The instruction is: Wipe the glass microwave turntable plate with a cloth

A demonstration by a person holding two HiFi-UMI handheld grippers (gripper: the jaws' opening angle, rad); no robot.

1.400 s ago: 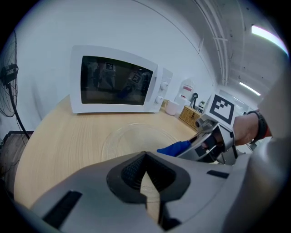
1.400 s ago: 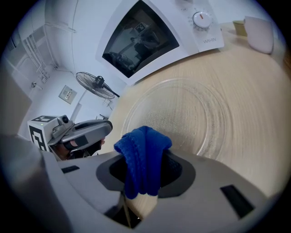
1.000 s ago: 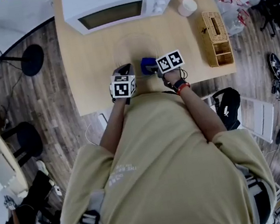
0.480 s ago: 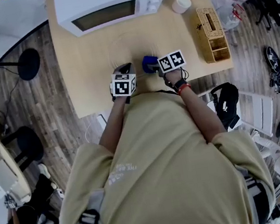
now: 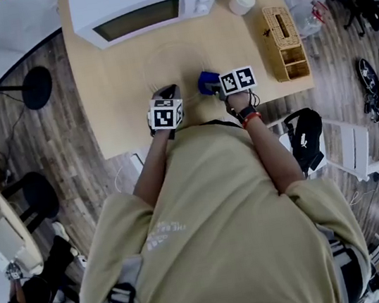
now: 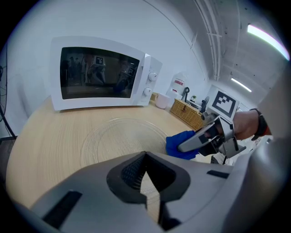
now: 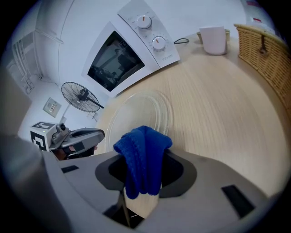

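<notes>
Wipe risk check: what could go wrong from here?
1. The glass turntable plate lies unheld on the table; the left gripper is shut on nothing, so a wipe could push it toward the microwave.
2. The blue cloth is bunched in the right gripper; jaw tips might scrape glass.

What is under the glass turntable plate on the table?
Only the light wooden table shows through the clear glass plate. In the right gripper view the blue cloth covers its near rim, so what lies under that part is hidden.
</notes>
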